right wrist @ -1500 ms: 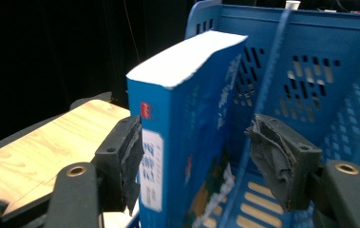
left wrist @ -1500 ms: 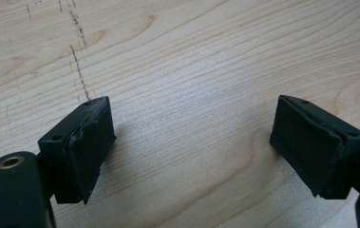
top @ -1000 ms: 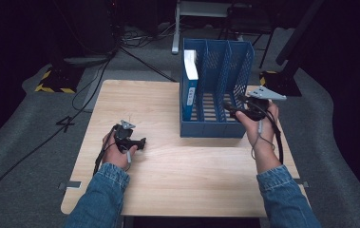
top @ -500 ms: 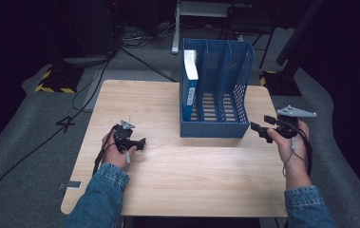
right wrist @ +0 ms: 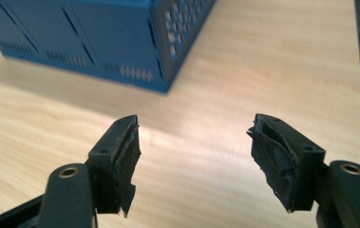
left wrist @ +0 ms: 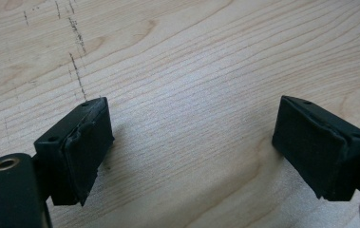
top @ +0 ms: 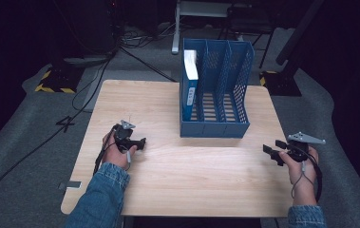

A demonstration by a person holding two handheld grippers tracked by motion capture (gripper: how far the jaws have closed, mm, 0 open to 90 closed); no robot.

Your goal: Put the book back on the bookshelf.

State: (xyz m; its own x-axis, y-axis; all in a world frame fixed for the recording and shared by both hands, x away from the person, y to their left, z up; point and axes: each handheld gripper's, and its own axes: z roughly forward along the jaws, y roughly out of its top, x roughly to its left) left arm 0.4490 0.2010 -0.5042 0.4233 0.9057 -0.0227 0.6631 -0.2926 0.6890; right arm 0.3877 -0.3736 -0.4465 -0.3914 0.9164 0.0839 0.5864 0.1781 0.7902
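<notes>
A blue three-slot file rack (top: 215, 129) stands on the far middle of the wooden table (top: 177, 190). An upright white and blue book (top: 190, 78) sits in its left slot. My left gripper (top: 140, 142) rests on the table at the front left, open, with bare wood between its jaws (left wrist: 192, 142). My right gripper (top: 273, 148) hovers at the table's right edge, in front and to the right of the rack. It is open and holds nothing (right wrist: 194, 152); its jaws have just been closing slightly. The rack's corner (right wrist: 158, 71) lies ahead of them.
Grey carpet surrounds the table, with black cables (top: 73, 109) trailing on the left. A yellow-and-black striped base (top: 52, 80) stands at the back left, and dark stands and metal legs (top: 175, 42) behind the rack. A "4" mark (top: 66, 123) is on the floor.
My right hand has moved from the rack's front right corner out to the right and down toward the table's right edge. The left hand has stayed still.
</notes>
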